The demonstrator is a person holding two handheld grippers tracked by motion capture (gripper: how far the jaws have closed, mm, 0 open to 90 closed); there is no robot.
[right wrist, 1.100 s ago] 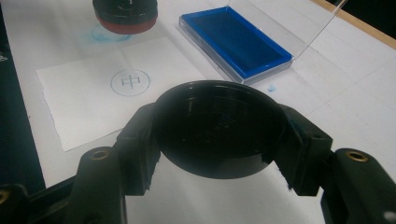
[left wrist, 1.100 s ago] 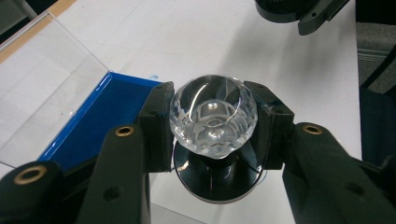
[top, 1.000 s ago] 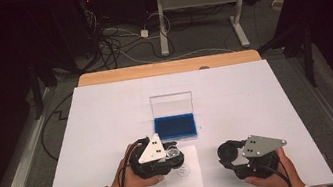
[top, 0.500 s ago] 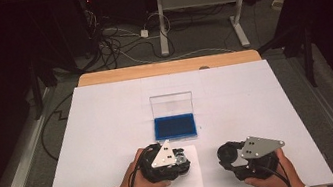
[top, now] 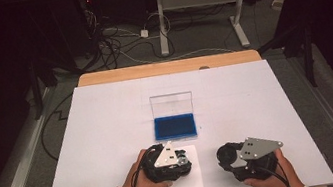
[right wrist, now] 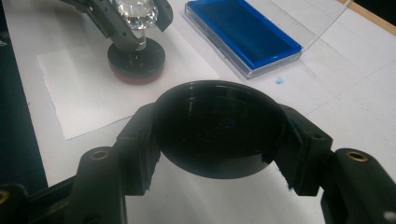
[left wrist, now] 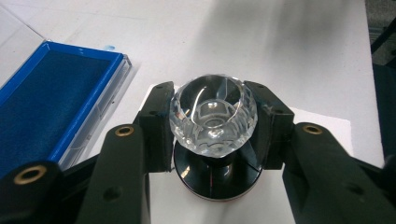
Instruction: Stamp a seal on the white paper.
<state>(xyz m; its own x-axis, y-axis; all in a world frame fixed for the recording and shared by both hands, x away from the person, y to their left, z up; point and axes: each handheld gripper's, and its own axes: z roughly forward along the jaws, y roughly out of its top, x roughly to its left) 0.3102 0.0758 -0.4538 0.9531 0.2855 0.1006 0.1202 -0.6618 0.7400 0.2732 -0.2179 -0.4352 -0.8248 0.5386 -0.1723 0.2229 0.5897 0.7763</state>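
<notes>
On the paper sheet (top: 185, 184) | left tool (left wrist: 212, 128) pinched stamp's crystal knob (left wrist: 213, 119), pressing it down to print | right tool (right wrist: 219, 135) clamped black cap (right wrist: 218, 128) aside | ink pad (top: 175, 126) open.

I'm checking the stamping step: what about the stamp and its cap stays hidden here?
- Stamp face: pressed down on the paper, left gripper view and right gripper view; its black base covers it.
- Any print on the paper: under the base.
- Cap underside: right gripper view, turned away.
- High view: the left claw covers the stamp.
</notes>
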